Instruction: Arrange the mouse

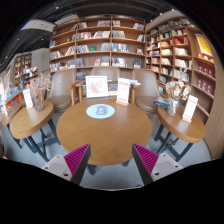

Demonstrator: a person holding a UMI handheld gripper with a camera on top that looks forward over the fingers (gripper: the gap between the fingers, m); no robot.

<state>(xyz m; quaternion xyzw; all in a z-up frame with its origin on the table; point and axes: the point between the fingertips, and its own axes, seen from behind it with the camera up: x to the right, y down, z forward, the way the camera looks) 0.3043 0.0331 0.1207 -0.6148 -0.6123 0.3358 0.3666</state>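
The gripper hangs above the round worktop, jaws wide and empty. No mouse shows clearly. Approach the blue mat slowly.

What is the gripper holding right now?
Nothing. The gripper is open, its fingers apart with only floor and the round table ahead of them.

Warm brown on the round wooden table; pale blue-white on the round mat; magenta on the finger pads.
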